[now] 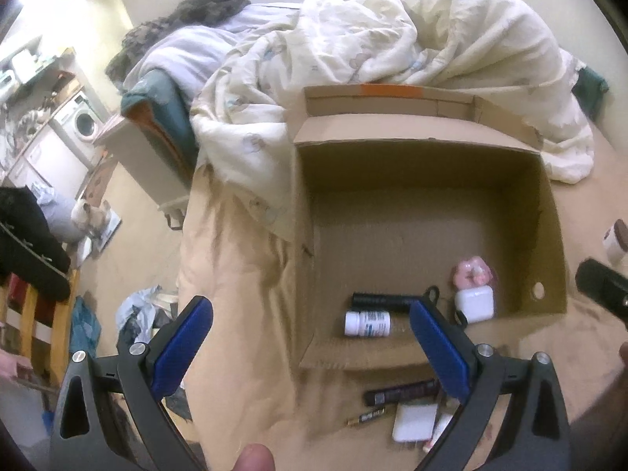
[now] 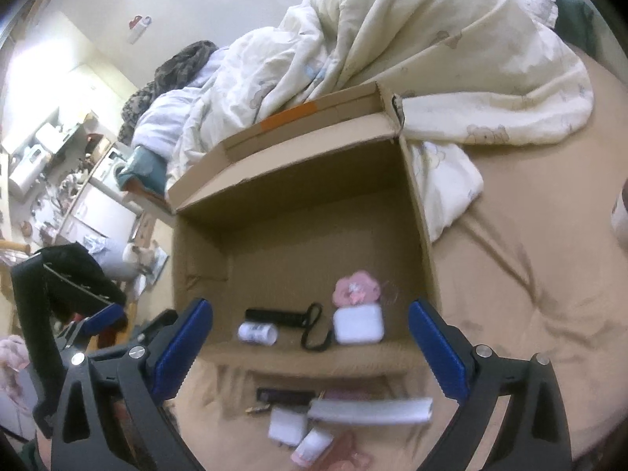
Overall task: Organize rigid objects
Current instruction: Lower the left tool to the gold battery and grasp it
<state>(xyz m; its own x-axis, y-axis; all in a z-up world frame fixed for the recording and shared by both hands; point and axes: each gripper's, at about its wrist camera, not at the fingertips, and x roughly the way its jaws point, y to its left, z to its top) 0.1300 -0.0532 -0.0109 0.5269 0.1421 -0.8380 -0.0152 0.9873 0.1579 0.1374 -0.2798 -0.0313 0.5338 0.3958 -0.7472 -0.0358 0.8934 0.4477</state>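
An open cardboard box [image 1: 392, 204] [image 2: 274, 219] lies on the bed. Inside it are a white pill bottle [image 1: 367, 323] [image 2: 257, 333], a black flashlight [image 1: 382, 301] [image 2: 274, 318], a white case [image 1: 473, 305] [image 2: 358, 326] and a pink item [image 1: 473, 271] [image 2: 356, 287]. In front of the box lie a dark bar [image 1: 400, 390], a battery [image 1: 367, 418], a white charger [image 1: 415, 423] [image 2: 287, 426] and a grey-white long object [image 2: 371, 411]. My left gripper [image 1: 310, 347] is open and empty in front of the box. My right gripper [image 2: 310, 347] is open and empty above the loose items.
A crumpled cream duvet [image 1: 373, 47] [image 2: 412, 59] lies behind the box. The tan bedsheet [image 1: 243, 294] [image 2: 530, 274] surrounds it. A brown-and-white cup [image 1: 616, 241] [image 2: 622, 212] stands at the right. The floor at left holds clutter, a chair and a washing machine [image 1: 84, 123].
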